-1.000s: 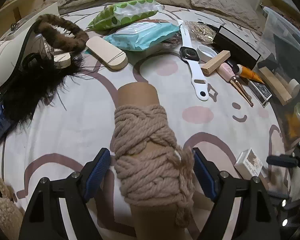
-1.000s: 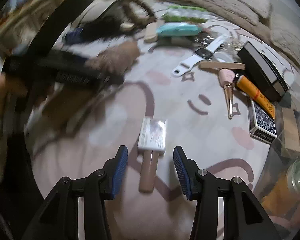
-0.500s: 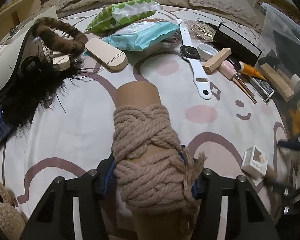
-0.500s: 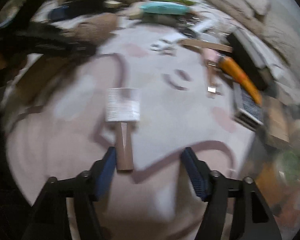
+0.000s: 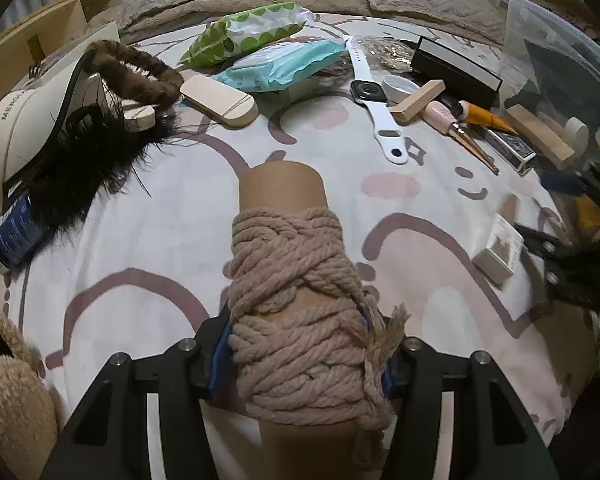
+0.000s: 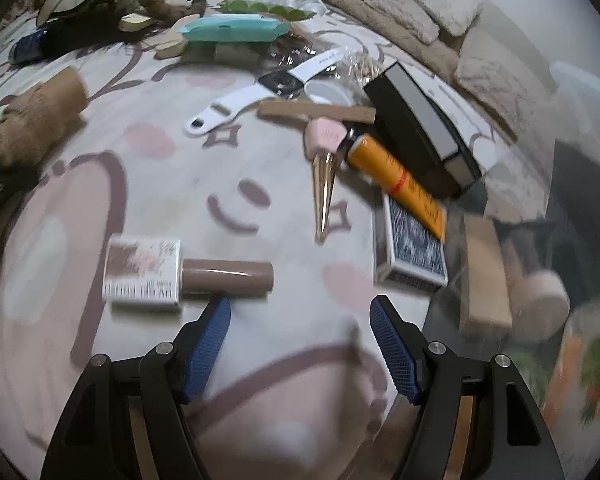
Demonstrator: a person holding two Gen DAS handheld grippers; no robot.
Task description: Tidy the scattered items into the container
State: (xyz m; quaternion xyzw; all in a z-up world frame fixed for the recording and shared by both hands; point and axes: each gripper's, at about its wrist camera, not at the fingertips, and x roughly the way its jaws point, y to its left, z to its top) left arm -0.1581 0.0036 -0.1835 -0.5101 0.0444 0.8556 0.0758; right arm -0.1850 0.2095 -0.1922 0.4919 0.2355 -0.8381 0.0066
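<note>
A cardboard tube wound with beige rope [image 5: 288, 264] lies on the patterned bed sheet, and my left gripper [image 5: 300, 344] is shut on it, blue pads pressed into the rope on both sides. The same spool shows blurred at the left edge of the right wrist view [image 6: 32, 120]. My right gripper [image 6: 300, 312] stands open just above the sheet with nothing between its jaws. A small white box with a brown tube [image 6: 188, 276] lies crosswise just beyond its left fingertip. The clear plastic container [image 5: 540, 28] stands at the right, with a wooden block and other items inside.
Scattered on the bed are a white watch [image 5: 374, 96], teal wipes [image 5: 284, 66], a green packet [image 5: 248, 30], a black box [image 5: 456, 70], an orange tube [image 6: 396, 180], a card deck [image 6: 414, 248], a wooden block [image 5: 418, 100] and a cap [image 5: 24, 120]. A plush toy [image 5: 8, 380] sits bottom left.
The left jaws have closed onto the rope spool. The right jaws have widened and swung right, so the white box and tube went from between them to off their left tip.
</note>
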